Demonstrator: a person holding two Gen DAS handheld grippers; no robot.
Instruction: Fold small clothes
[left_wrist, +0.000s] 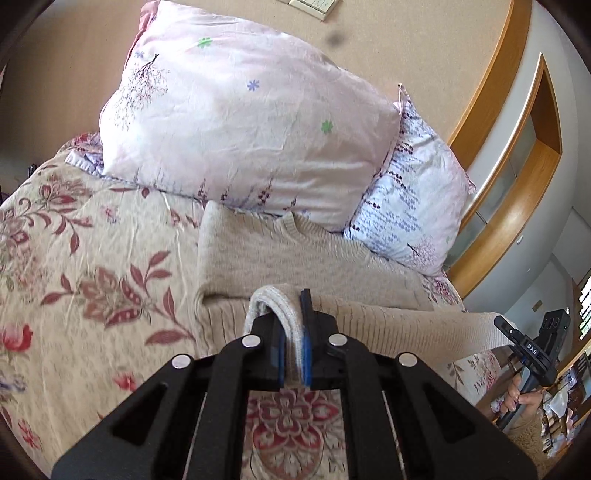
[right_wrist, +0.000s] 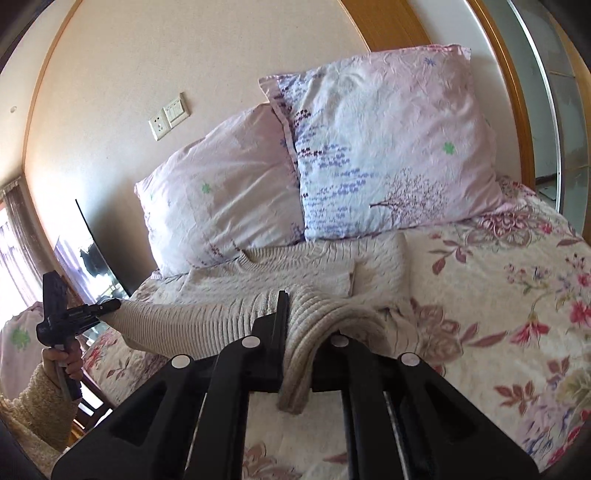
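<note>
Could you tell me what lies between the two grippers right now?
The beige sweater's ribbed hem spans from the left gripper to the right gripper, both shut on it, seen in the right wrist view.

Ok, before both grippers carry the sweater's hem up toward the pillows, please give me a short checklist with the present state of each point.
1. Left gripper shut on the knit sweater: ok.
2. Right gripper shut on the hem: ok.
3. Hem between the grippers taut, not sagging: ok.
4. Collar end lying flat by the pink pillow: ok.
5. Sleeves already folded in: cannot tell.
6. Floral bedspread bare around the sweater: ok.
</note>
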